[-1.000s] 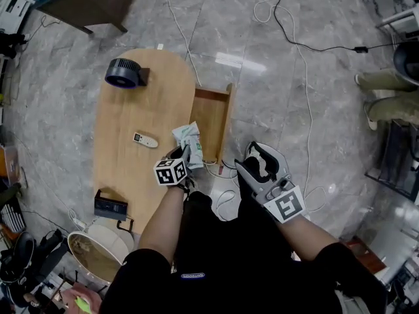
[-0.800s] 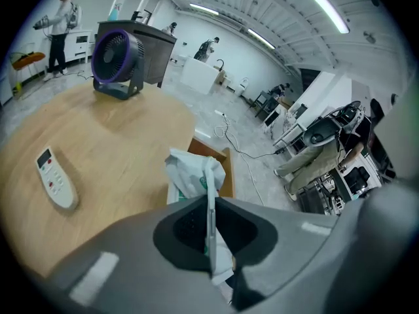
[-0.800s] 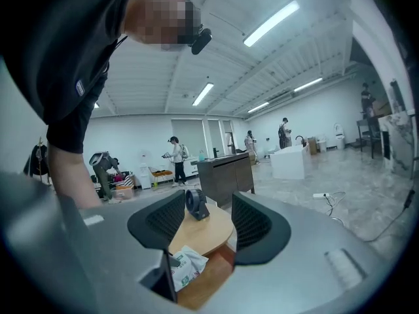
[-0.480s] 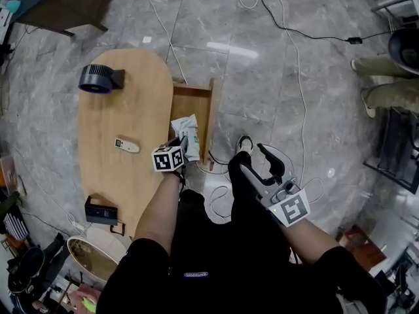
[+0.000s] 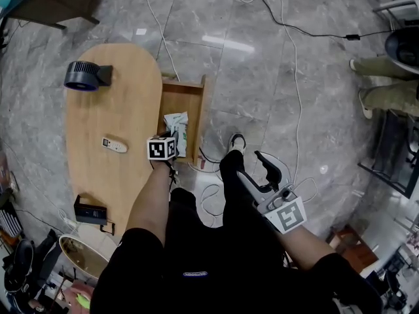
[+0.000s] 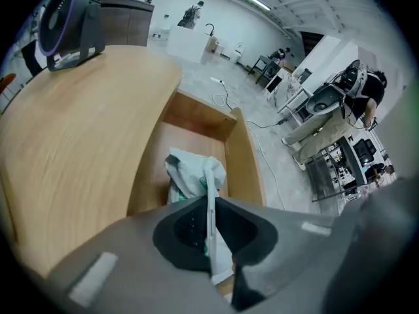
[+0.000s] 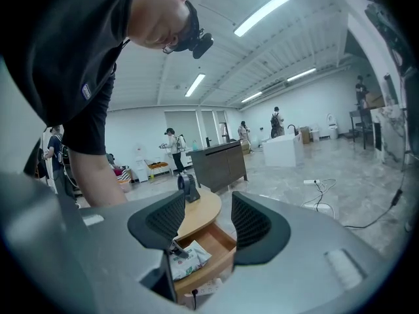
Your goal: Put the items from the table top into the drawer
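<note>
A white-and-green packet (image 5: 176,131) hangs low inside the open wooden drawer (image 5: 178,95) at the table's right side. My left gripper (image 5: 169,141) is shut on the packet's thin near edge. In the left gripper view the packet (image 6: 191,174) hangs from the left gripper (image 6: 211,235) over the drawer floor (image 6: 175,139). My right gripper (image 5: 265,173) is held open over the floor near my leg, holding nothing. The right gripper (image 7: 208,222) looks towards the drawer (image 7: 213,239) and packet (image 7: 191,256). A white remote (image 5: 114,145) lies on the table (image 5: 124,113).
A dark round fan (image 5: 86,76) stands at the table's far end, and a black box (image 5: 90,210) with a cord sits at its near end. Cables (image 5: 296,90) trail across the marble floor. A bin (image 5: 82,257) stands beside the near table end.
My left gripper has carried the packet from the drawer's near edge further in over the drawer. The right gripper has sunk lower and nearer my body, still open.
</note>
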Available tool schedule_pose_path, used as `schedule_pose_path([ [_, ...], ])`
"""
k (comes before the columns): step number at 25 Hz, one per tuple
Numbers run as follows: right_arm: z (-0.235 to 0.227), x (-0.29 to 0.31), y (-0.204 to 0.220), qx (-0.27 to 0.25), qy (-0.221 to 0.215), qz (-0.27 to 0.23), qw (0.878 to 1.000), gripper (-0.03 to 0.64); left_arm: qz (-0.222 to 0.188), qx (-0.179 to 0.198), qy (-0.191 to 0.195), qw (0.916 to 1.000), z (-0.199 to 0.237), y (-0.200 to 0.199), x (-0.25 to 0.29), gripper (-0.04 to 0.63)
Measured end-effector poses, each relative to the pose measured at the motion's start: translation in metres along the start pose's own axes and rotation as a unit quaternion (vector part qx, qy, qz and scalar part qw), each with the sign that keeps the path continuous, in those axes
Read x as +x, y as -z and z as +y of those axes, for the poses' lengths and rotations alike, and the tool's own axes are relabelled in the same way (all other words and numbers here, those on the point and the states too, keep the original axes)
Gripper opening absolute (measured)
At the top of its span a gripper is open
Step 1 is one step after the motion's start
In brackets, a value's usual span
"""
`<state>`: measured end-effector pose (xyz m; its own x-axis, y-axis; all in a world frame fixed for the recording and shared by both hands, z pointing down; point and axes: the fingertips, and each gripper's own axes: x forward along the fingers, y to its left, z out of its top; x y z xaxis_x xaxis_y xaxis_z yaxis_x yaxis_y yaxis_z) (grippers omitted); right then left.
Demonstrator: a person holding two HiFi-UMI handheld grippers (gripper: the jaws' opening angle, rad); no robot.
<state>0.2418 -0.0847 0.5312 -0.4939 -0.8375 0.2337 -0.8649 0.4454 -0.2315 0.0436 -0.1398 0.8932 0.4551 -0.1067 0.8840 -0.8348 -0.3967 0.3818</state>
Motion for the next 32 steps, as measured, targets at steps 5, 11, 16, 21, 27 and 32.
schedule_pose_path([
  [5,0.003,0.001,0.008,0.01,-0.003,0.002,1.0,0.23,0.005,0.006,-0.01,0.9999,0.005,0.004,0.008,0.025],
  [11,0.007,0.004,0.018,0.016,-0.016,0.016,1.0,0.23,0.019,0.053,-0.04,0.9976,0.007,0.002,0.015,0.044],
  [16,0.009,0.007,0.015,0.024,-0.024,0.012,0.999,0.236,0.016,0.051,-0.071,0.9961,0.008,0.004,0.014,0.073],
  [21,0.005,0.016,0.004,0.021,-0.034,0.005,0.999,0.239,-0.013,0.04,-0.092,0.9949,0.002,0.001,0.002,0.156],
  [27,-0.003,0.036,-0.006,0.003,-0.066,0.01,0.998,0.241,-0.041,0.023,-0.105,0.9934,-0.006,0.002,-0.019,0.199],
  [32,-0.004,0.062,-0.016,-0.03,-0.103,0.018,0.994,0.242,-0.142,-0.022,-0.098,0.9848,-0.028,-0.016,-0.061,0.201],
])
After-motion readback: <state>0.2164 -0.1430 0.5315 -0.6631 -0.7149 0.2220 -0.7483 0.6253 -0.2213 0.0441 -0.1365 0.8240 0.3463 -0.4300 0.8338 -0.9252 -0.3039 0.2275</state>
